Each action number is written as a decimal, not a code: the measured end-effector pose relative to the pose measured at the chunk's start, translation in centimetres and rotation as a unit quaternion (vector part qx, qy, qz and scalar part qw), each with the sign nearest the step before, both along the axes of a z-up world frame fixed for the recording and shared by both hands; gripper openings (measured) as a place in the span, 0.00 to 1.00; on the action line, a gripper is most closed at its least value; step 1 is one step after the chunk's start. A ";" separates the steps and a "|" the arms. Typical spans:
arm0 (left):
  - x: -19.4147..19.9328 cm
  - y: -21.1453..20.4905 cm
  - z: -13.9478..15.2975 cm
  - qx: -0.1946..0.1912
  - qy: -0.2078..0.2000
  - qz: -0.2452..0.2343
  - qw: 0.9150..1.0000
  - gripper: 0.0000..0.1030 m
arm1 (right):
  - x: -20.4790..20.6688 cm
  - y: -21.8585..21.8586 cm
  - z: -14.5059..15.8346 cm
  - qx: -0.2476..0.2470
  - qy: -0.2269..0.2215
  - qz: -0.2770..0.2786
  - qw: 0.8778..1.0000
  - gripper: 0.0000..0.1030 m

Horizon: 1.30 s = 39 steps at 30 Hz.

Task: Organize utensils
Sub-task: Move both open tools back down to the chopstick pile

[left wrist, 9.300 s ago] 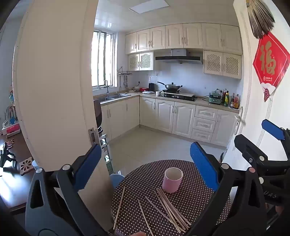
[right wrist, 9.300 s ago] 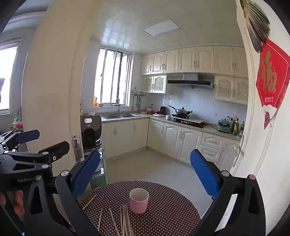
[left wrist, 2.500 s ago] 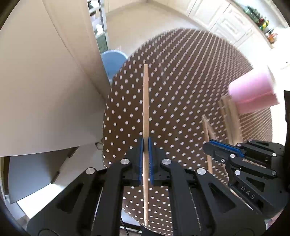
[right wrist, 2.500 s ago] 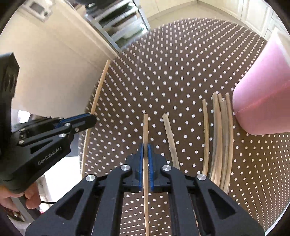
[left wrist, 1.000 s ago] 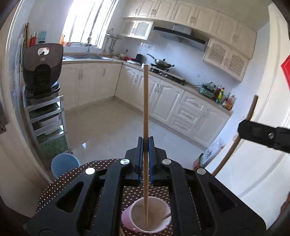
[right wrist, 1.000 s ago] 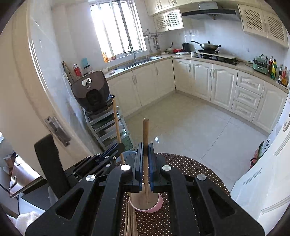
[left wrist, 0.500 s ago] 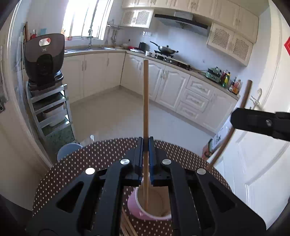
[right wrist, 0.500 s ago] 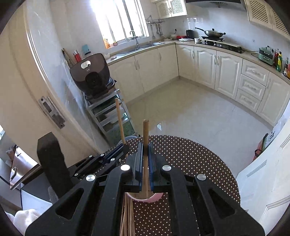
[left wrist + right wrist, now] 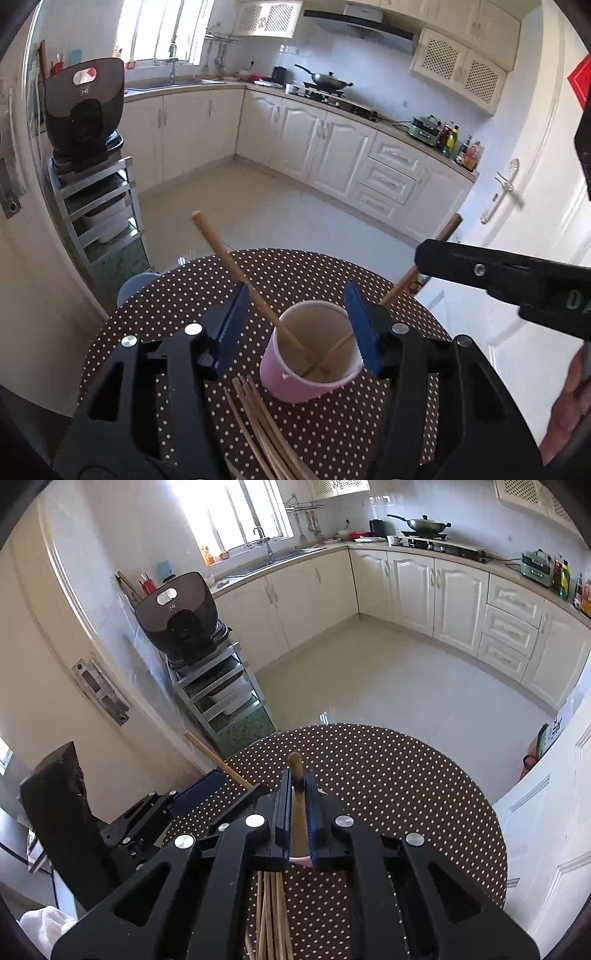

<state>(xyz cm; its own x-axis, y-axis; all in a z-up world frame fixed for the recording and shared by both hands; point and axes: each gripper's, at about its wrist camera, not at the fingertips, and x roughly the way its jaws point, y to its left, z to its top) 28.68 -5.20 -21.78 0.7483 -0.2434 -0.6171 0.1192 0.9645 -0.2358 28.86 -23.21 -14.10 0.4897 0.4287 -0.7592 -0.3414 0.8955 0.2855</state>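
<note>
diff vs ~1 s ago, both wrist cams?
The left gripper has just been opening and has let go of its chopstick, which now leans to the left in the pink cup instead of standing upright between the pads. The right gripper came lower over the cup, still shut on its own chopstick. Cup, the loose chopsticks and the dotted table unchanged.
</note>
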 end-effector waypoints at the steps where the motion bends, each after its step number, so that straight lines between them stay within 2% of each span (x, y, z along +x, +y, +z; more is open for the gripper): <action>1: -0.2 0.1 0.2 0.000 -0.001 -0.001 1.000 0.52 | -0.2 0.0 0.1 0.001 0.002 -0.002 1.000 0.08; 4: -1.2 1.0 1.0 0.000 -0.002 0.000 1.000 0.58 | -0.8 -0.1 0.5 0.006 0.002 -0.012 1.000 0.12; 9: -3.4 3.4 2.4 -0.011 0.002 -0.002 1.000 0.64 | -2.2 -0.3 1.1 0.011 -0.004 -0.028 1.000 0.27; 14: -5.1 6.2 2.1 -0.012 0.026 0.014 0.999 0.64 | -3.8 -1.2 1.5 0.011 -0.006 -0.058 0.998 0.30; 20: -6.3 8.7 -0.7 -0.021 0.096 0.025 0.995 0.64 | -6.1 -1.9 0.6 0.005 0.007 -0.083 0.996 0.30; 27: -6.5 8.6 -5.7 -0.031 0.198 0.010 0.980 0.64 | -8.3 -0.5 -3.0 -0.017 0.050 -0.066 0.996 0.30; 32: -5.9 8.0 -8.1 -0.015 0.240 0.007 0.971 0.64 | -8.7 1.1 -5.5 -0.032 0.077 -0.040 0.996 0.30; 39: -3.7 7.0 -10.9 -0.010 0.288 0.015 0.957 0.64 | -7.2 3.2 -9.1 -0.043 0.121 -0.004 0.992 0.30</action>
